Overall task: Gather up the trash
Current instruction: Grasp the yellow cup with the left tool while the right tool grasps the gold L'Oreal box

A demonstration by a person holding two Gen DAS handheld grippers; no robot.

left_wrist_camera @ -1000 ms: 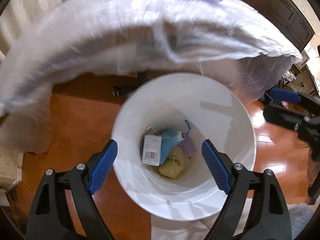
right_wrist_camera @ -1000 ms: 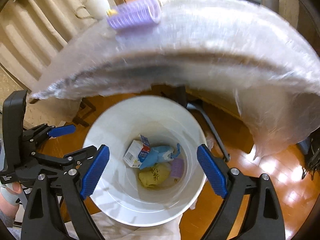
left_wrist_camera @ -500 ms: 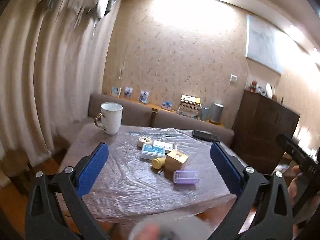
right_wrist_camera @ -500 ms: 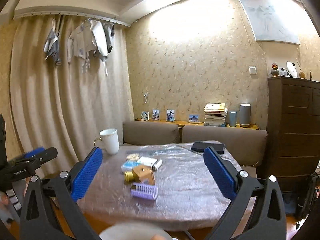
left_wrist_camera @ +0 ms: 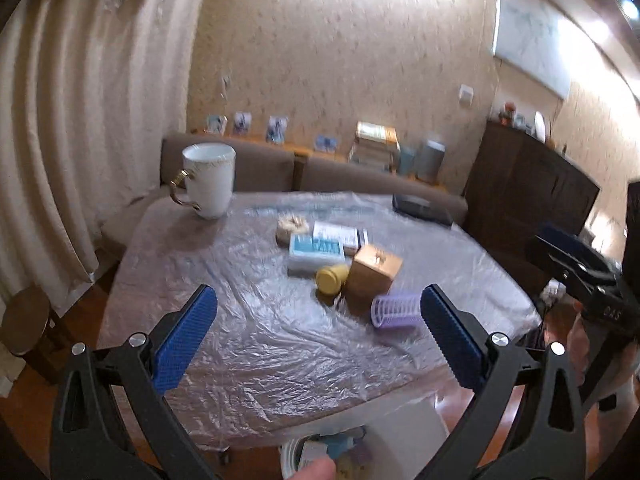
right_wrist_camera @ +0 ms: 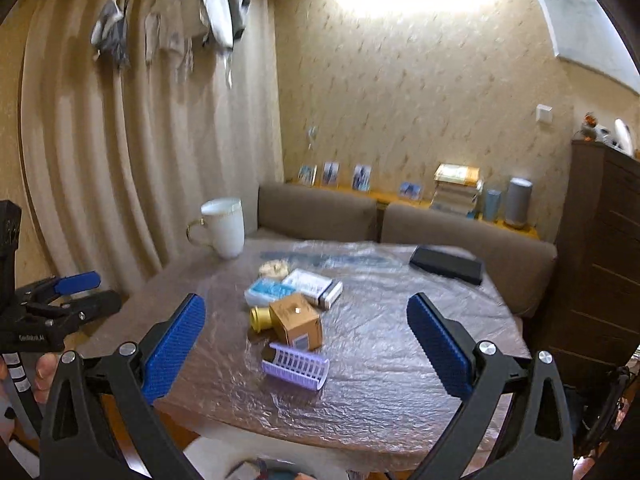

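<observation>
Both grippers are open and empty, held level in front of a plastic-covered table (left_wrist_camera: 256, 320) (right_wrist_camera: 400, 344). My left gripper (left_wrist_camera: 318, 338) and right gripper (right_wrist_camera: 306, 344) face a cluster of items: a purple hair roller (left_wrist_camera: 396, 310) (right_wrist_camera: 296, 365), a brown cardboard box (left_wrist_camera: 373, 272) (right_wrist_camera: 297, 321), a yellow cap-like object (left_wrist_camera: 331, 278) (right_wrist_camera: 260, 319), a light blue packet (left_wrist_camera: 316, 252) (right_wrist_camera: 270, 292) and a white box (left_wrist_camera: 338, 234) (right_wrist_camera: 314, 285). The white trash bucket (left_wrist_camera: 400, 428) with trash inside sits below the table's near edge.
A white mug (left_wrist_camera: 209, 185) (right_wrist_camera: 224, 227) stands at the table's far left. A black case (right_wrist_camera: 446, 264) lies at the far right. A brown sofa (right_wrist_camera: 460, 228) runs behind, a dark cabinet (right_wrist_camera: 600, 260) to the right, and curtains (right_wrist_camera: 120, 160) to the left.
Both grippers have tilted up from looking down into the bucket to facing the table top. In the last half second they have moved closer to the items.
</observation>
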